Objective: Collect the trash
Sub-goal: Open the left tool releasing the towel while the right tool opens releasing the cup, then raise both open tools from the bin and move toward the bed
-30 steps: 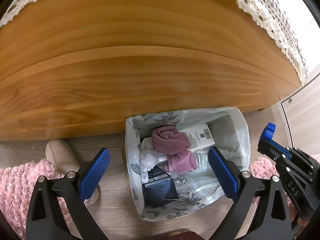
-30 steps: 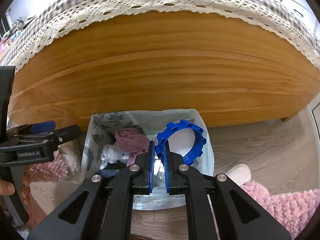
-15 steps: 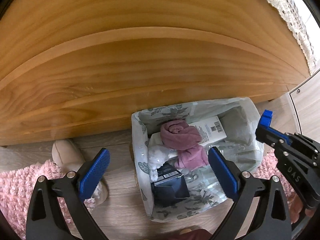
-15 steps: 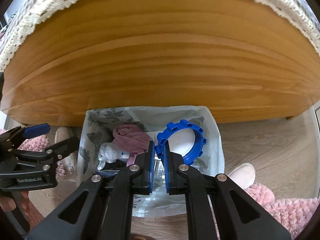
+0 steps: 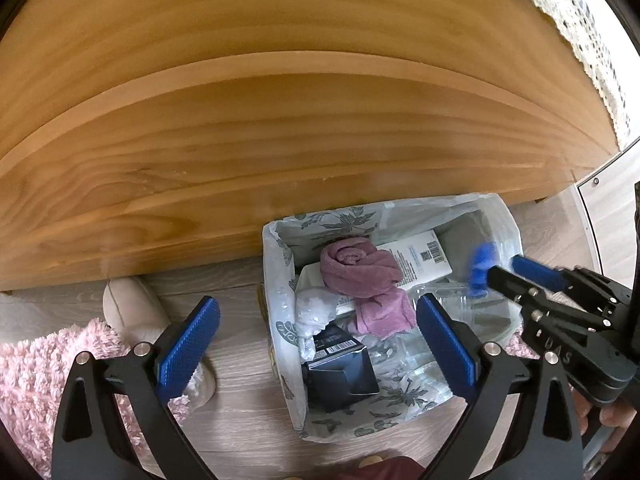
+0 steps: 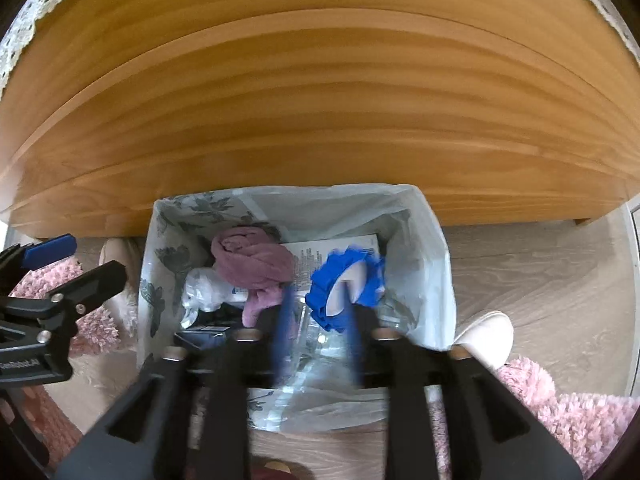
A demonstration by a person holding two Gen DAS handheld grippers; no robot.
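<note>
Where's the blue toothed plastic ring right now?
In the right wrist view the blue toothed plastic ring is over the lined trash bin, right of the pink rolled cloth, just beyond the opening right claw.

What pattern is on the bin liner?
The bin liner is pale with grey-green leaf and flower prints, clearest in the left wrist view.

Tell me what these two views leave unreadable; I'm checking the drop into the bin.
- Blue ring: motion-blurred in both views; contact with the opening right gripper fingers unclear.
- Bin bottom: hidden under the pink cloth, white box and clear plastic.
- Box print: too small in both views.
- Left gripper: open, empty.
</note>
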